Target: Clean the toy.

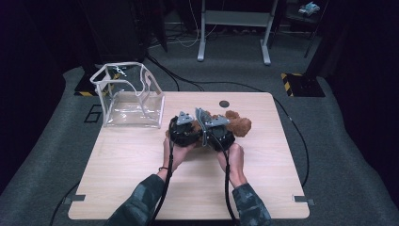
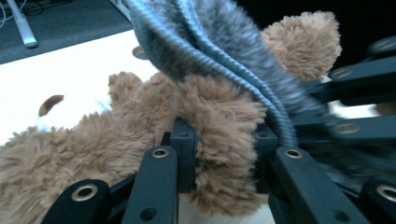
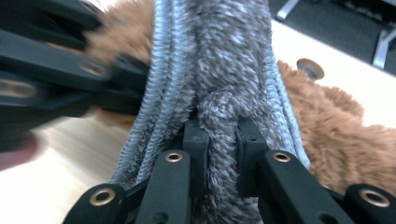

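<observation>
Pale wooden table carries the work. Closest in, the left gripper pinches a brown plush bear between its jaws; beside it the right gripper clamps a grey furry garment draped over the bear. Beyond the left gripper stands a clear bag.

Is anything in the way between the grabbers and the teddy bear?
No. The left gripper is shut on the brown teddy bear's fur, and the right gripper is shut on the fuzzy grey garment draped over the bear. Both are already in contact, so nothing stands between them.
</observation>
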Demonstrator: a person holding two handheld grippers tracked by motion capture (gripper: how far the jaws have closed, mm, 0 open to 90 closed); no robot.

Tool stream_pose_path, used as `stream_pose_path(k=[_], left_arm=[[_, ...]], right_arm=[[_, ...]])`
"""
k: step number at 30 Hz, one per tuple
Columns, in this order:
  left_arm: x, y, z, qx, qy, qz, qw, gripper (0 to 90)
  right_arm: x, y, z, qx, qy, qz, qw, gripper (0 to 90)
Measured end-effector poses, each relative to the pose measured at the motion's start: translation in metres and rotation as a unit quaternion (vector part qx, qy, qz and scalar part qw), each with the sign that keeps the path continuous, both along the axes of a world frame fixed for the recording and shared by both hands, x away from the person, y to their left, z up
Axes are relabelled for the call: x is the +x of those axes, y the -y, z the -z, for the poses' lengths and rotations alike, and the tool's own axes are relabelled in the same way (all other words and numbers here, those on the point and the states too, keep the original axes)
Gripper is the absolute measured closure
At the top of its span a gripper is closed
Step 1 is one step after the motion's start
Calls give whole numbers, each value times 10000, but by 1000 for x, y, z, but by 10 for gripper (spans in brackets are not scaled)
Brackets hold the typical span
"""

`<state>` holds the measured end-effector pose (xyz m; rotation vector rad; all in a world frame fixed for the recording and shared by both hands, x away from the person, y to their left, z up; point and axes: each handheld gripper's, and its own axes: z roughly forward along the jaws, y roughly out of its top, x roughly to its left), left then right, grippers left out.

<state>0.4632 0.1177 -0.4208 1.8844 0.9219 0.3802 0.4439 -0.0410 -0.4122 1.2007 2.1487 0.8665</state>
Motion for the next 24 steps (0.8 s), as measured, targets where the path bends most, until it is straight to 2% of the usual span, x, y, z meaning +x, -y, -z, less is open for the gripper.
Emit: stream_pose_path(k=[3,9,12,14,18,20,22,24], left_arm=[[2,-3,0,-17,-2,10,10000,707],[4,-6,0,-19,-10,3,10000,707],[5,-8,0,-23,-26,-7,10000,707],[5,-9,0,-13,-35,-6,10000,706],[7,-9,-1,-3,-43,-5,10000,705],[7,-9,-1,-3,-45,-6,10000,705],[8,-9,-2,-22,-46,-14,10000,704],[9,-8,-2,-21,-58,-6,10000,703]], right_arm=[[8,10,10,0,-116,205,9997,786],[10,44,8,-164,-23,642,9978,787],[15,67,6,-212,-53,1013,9946,787],[17,76,6,-281,-32,1158,9929,787],[24,97,5,-460,-23,1538,9870,787],[23,103,4,-469,0,1622,9857,786],[18,102,-1,-390,86,1572,9868,785],[10,91,-7,-298,196,1353,9902,784]])
